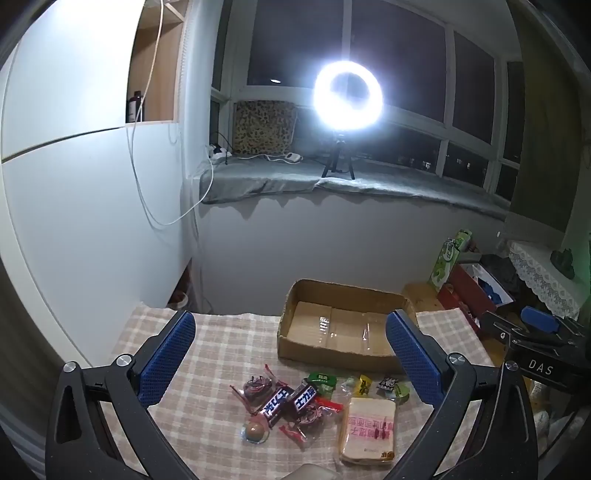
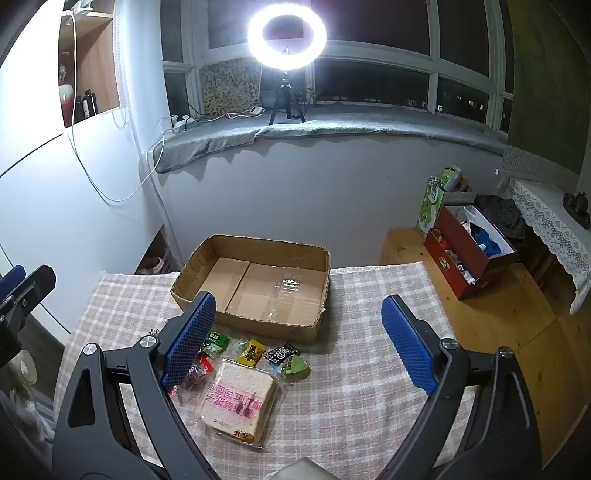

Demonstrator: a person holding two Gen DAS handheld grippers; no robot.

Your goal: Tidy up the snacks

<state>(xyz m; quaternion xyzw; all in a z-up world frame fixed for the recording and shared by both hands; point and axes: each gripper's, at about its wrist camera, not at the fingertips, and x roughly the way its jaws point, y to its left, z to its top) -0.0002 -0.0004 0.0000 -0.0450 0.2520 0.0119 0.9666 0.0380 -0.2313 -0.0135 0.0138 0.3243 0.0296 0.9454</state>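
Nothing sorted yet: cardboard box (image 2: 255, 284) sits empty, snacks (image 1: 295, 402) and wrapped bread (image 2: 240, 402) lie loose on the tabletop (image 2: 351, 369) beside it; left tongs (image 1: 291, 354) and right tongs (image 2: 299, 339) both gape, holding nothing

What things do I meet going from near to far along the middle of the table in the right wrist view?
Wrapped bread → yellow candy packet → cardboard box → grey wall → padded window sill → ring light.
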